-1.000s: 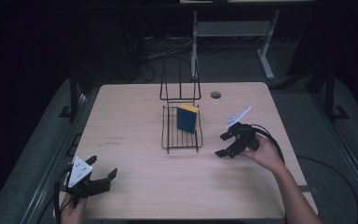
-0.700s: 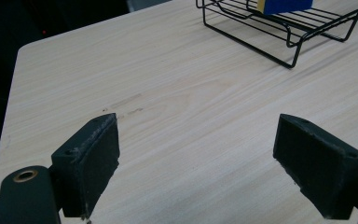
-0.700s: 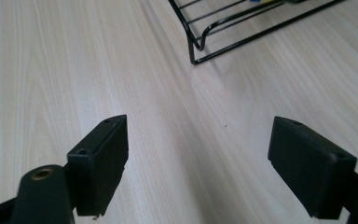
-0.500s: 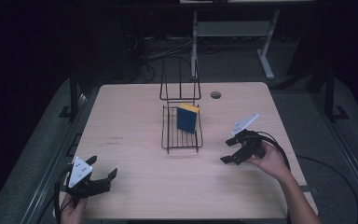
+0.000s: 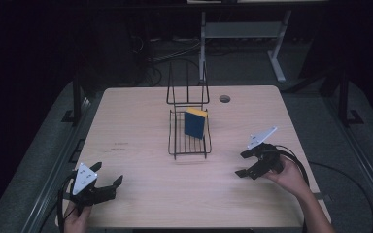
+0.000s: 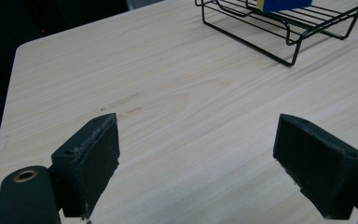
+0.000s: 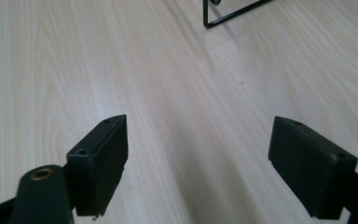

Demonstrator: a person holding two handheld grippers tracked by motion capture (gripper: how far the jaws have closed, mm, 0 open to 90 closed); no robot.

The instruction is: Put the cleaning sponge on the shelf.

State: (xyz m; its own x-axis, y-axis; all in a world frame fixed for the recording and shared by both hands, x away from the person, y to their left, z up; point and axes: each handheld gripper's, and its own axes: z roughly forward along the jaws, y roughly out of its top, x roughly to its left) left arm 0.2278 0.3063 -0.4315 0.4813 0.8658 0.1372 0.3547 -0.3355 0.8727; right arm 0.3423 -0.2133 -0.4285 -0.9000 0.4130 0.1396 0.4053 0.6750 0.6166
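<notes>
Sponge (image 5: 195, 123), blue with yellow top, stands upright in wire rack (image 5: 189, 143); both claws released, empty.

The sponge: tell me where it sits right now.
In the high view the sponge stands on edge in the wire rack at table centre, far from both open grippers.

Lab-like room: bare wooden table (image 5: 141, 126), dark surround, floor cables (image 5: 165, 53), metal stand (image 5: 272, 43).

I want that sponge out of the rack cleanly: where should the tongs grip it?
Grip the sponge by its upper edge, coming from above: it stands upright on edge in the wire rack, so its top is probably clear of the wires.
</notes>
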